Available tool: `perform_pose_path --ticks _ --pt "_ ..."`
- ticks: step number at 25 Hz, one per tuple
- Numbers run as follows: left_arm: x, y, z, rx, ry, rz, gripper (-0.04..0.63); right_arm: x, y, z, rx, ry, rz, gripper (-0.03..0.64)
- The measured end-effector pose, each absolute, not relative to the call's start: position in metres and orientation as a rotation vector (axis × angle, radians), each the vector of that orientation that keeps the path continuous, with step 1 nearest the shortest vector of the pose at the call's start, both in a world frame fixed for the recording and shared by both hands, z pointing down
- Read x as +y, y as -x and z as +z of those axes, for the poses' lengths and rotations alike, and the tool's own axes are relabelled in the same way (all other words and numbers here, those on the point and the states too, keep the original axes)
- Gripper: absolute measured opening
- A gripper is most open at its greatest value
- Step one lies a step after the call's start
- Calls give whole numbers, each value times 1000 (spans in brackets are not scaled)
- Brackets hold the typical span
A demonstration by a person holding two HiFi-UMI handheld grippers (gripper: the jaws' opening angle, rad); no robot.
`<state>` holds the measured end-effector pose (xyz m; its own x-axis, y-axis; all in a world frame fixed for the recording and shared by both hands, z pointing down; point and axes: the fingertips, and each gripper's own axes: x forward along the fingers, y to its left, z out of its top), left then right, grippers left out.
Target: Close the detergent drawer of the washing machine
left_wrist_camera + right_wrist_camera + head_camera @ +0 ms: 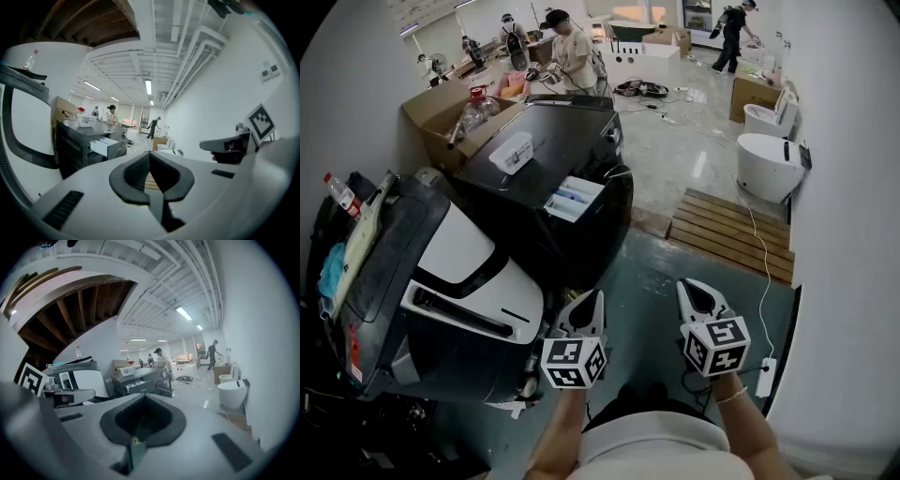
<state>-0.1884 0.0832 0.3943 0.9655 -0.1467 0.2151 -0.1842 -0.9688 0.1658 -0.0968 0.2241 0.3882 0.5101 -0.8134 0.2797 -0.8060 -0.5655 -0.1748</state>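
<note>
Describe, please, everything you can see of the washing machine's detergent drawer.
The detergent drawer is a white, plastic-looking tray that stands pulled out, level, from the upper front of the dark washing machine. Its open top shows divided sections, with a blue part in one of them. In the left gripper view its plain white front panel juts clear of the machine's face. Nothing touches it but the machine. The left hand-held gripper and right hand-held gripper are well short of it.

The white plastic detergent drawer (pixel 574 199) stands pulled out from the top of the front face of the black box-shaped washing machine (pixel 565 141). It lies level, and its open compartments show white and blue parts inside.
</note>
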Motion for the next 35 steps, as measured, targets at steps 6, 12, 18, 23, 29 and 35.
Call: perform_pose_path --ticks 6,12,18,23,29,35 --pt "86 180 394 -239 -2932 314 -6 228 89 387 1454 2721 -498 2" --pt "85 170 394 -263 -2937 317 -6 235 79 383 1436 2729 -454 2" --pt "89 162 395 -293 -2941 319 -5 248 67 385 1409 2770 -441 2" --pt "98 155 396 -300 -2947 321 23 258 56 386 1379 2780 -427 2" --pt "102 152 400 -294 -2935 338 66 261 54 389 1389 2797 -433 18" --pt "102 145 403 -295 -2932 349 92 262 51 391 1416 2823 -433 58"
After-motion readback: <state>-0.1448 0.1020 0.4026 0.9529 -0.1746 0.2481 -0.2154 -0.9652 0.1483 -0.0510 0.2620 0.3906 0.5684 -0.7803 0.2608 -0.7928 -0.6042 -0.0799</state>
